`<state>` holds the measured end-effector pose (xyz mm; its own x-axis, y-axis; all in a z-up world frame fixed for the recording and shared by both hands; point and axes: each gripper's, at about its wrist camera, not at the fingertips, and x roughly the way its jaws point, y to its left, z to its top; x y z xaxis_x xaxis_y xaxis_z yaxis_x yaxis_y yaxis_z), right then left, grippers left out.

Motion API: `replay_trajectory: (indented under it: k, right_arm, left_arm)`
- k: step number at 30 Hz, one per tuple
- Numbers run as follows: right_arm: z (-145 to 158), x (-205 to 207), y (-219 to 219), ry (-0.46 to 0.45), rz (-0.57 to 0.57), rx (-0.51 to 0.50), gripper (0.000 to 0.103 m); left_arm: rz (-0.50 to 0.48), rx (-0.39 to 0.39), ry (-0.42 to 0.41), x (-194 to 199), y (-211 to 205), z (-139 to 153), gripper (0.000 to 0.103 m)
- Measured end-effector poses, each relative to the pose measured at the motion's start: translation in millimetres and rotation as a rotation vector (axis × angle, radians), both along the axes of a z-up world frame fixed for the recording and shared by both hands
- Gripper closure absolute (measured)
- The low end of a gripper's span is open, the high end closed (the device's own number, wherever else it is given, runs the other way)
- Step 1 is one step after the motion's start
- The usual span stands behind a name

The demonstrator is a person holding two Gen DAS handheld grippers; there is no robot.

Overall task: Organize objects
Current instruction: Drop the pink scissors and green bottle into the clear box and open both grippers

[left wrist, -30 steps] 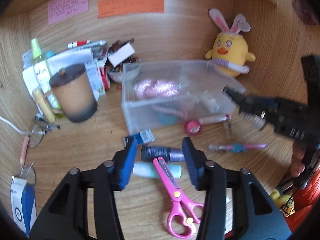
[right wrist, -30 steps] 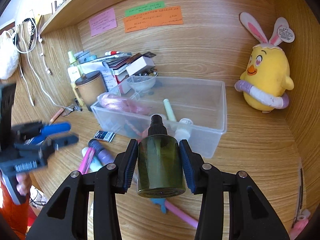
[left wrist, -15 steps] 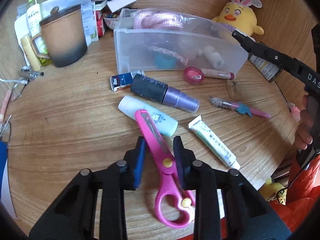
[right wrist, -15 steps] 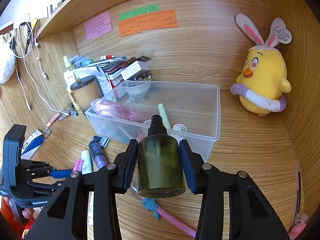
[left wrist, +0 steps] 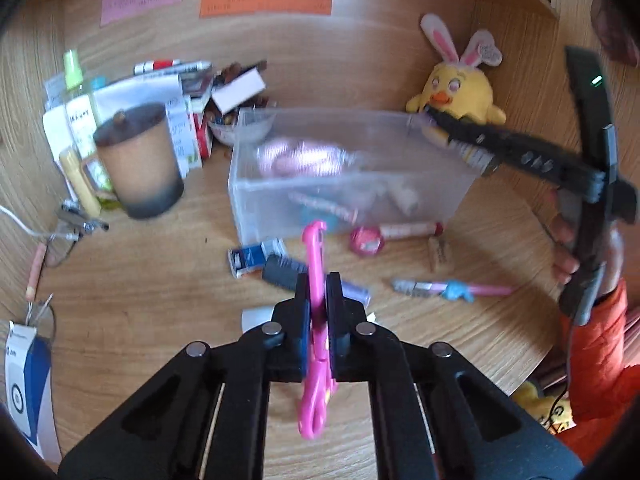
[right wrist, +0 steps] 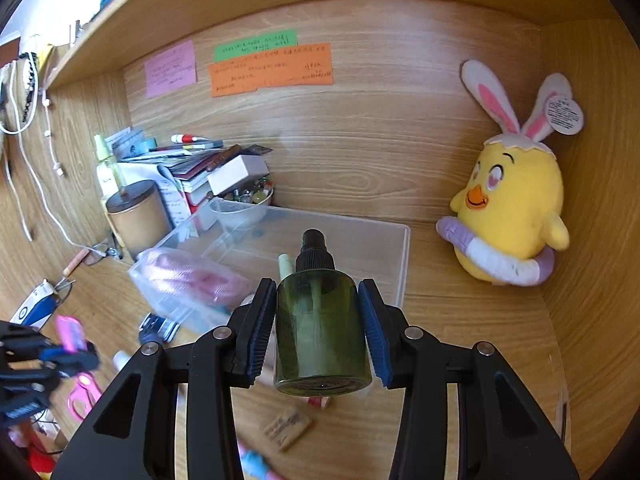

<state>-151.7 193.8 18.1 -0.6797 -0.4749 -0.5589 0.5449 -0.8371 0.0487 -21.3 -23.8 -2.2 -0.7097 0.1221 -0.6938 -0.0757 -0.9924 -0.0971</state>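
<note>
Now left claw (left wrist: 318,300) clamps pink scissors (left wrist: 316,344); right claw (right wrist: 318,332) grips green bottle (right wrist: 322,332)

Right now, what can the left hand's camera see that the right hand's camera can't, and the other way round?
Only the left wrist view shows a pink-and-blue pen on the desk and the person's orange sleeve. Only the right wrist view shows the green spray bottle whole, gripped in the right gripper, and white cables on the wall. Both show the clear bin, the yellow chick plush and the pink scissors shut in the left gripper.
</note>
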Motion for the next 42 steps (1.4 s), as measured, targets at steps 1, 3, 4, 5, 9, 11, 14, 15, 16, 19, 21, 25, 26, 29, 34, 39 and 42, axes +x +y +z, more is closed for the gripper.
replay_trajectory:
  k: [1,3,4,5,9,11,14,15,16,19,21,25,26,29,34,39,42]
  right_arm:
    - [-1.5,-5.6,-3.5,-0.01,0.005,0.006,0.064]
    - [-5.7,-15.1,-10.2,-0.033,0.016,0.02,0.064]
    - [-8.7,-19.9,-13.7,-0.045,0.02,0.03,0.064]
    - [-11.9,-23.8,-16.6,-0.056,0.027,0.039,0.064]
    - [-25.6,-37.6,-27.0,-0.105,0.048,0.066,0.065]
    - [-32.2,-43.1,-30.6,-0.13,0.058,0.073,0.065]
    - [-38.3,-46.3,-33.1,-0.147,0.065,0.086,0.065]
    - [-39.0,-46.7,-33.6,-0.152,0.07,0.089,0.065]
    - [-38.7,-46.4,-32.2,-0.156,0.071,0.084,0.065]
    - [-33.4,-45.1,-26.3,-0.155,0.075,0.066,0.064]
    - [-27.9,-42.9,-21.3,-0.146,0.073,0.05,0.06]
    - [-15.9,-31.2,-8.0,-0.11,0.076,0.018,0.05]
    - [-14.3,-28.6,-6.0,-0.101,0.076,0.017,0.05]
    - [-9.0,-17.1,0.9,-0.078,0.083,0.01,0.048]
    - [-9.1,3.5,13.2,-0.058,0.097,0.001,0.039]
    - [-21.4,15.4,18.1,-0.084,0.112,0.015,0.039]
    - [-32.6,20.9,19.4,-0.116,0.119,0.027,0.039]
  left_arm:
    - [0.001,0.007,0.016,-1.8,-1.4,4.9,0.097]
    - [0.0,0.008,0.051,-7.7,-0.1,15.1,0.097]
    - [0.001,0.008,0.068,-10.7,0.0,21.2,0.097]
    - [-0.003,0.009,0.084,-16.4,3.3,26.5,0.097]
    - [-0.02,0.014,0.129,-28.6,6.9,44.9,0.098]
    - [-0.032,0.011,0.143,-38.3,11.2,53.3,0.098]
    - [-0.055,0.008,0.147,-52.4,17.1,61.8,0.098]
    - [-0.064,0.009,0.148,-57.6,19.6,64.8,0.098]
    - [-0.068,0.009,0.149,-60.8,21.6,67.4,0.098]
    - [-0.07,0.003,0.157,-74.3,27.7,75.4,0.098]
    - [-0.064,0.003,0.163,-84.0,30.6,80.2,0.098]
    - [-0.042,0.024,0.171,-106.2,31.3,85.9,0.098]
    - [-0.035,0.024,0.171,-111.1,31.7,85.9,0.098]
    - [-0.022,0.038,0.153,-127.0,31.0,79.6,0.098]
    - [0.02,0.017,0.129,-147.4,29.4,62.4,0.096]
    - [0.054,0.011,0.108,-160.8,21.3,53.7,0.095]
    - [0.098,-0.006,0.067,-169.7,13.1,43.8,0.092]
